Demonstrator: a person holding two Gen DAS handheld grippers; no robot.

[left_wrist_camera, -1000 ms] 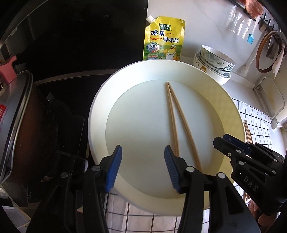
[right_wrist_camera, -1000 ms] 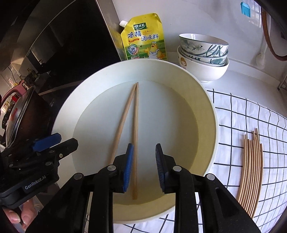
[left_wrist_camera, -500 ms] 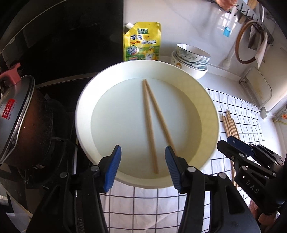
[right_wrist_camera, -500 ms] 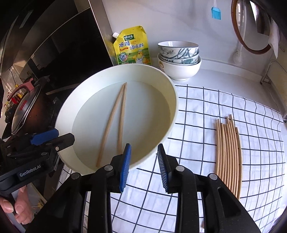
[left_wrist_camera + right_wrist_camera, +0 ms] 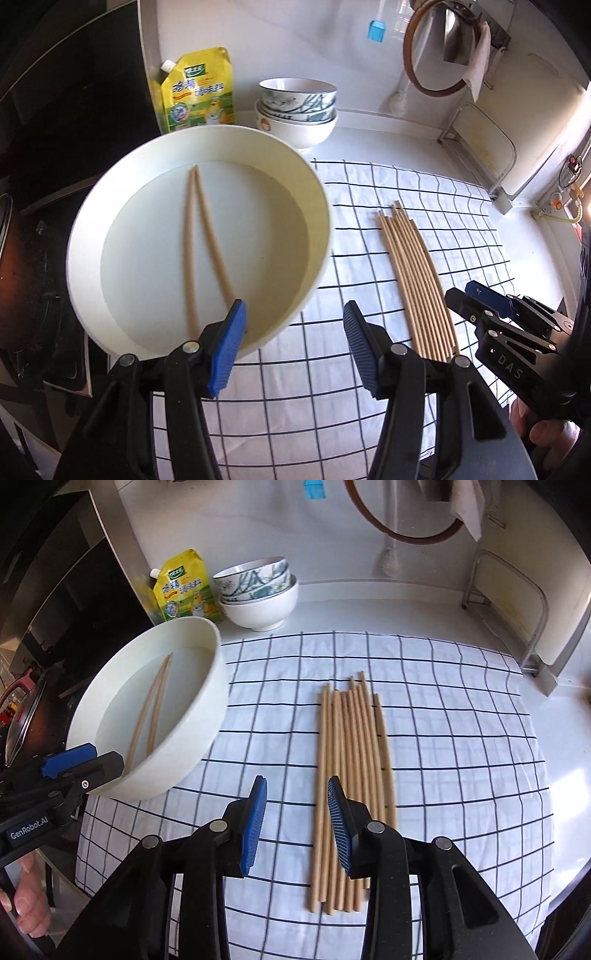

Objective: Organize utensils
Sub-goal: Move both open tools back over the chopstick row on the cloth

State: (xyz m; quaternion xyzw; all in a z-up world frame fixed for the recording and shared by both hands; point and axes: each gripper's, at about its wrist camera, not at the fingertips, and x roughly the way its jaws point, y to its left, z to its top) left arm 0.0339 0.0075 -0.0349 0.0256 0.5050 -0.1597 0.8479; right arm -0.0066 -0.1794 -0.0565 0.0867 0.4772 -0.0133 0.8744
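Chopsticks (image 5: 201, 236): two in one basin (image 5: 325, 206); left tool (image 5: 293, 347) opening, right tool (image 5: 295, 823) open, both empty.

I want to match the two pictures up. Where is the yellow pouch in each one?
Left wrist view: yellow pouch stands upper left, behind the white basin.
Right wrist view: pouch upper left, between basin and stacked bowls.
Shared landmark: the stacked bowls beside it.

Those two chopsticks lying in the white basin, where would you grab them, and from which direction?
Probably from above, at the far end of the chopsticks, where the two tips meet, so one gripper could close across both at once. Nearer the camera they splay apart. They lie flat on the bottom of the basin, whose raised wall blocks any approach from the side, so the fingers should come straight down, one on each side of the pair.
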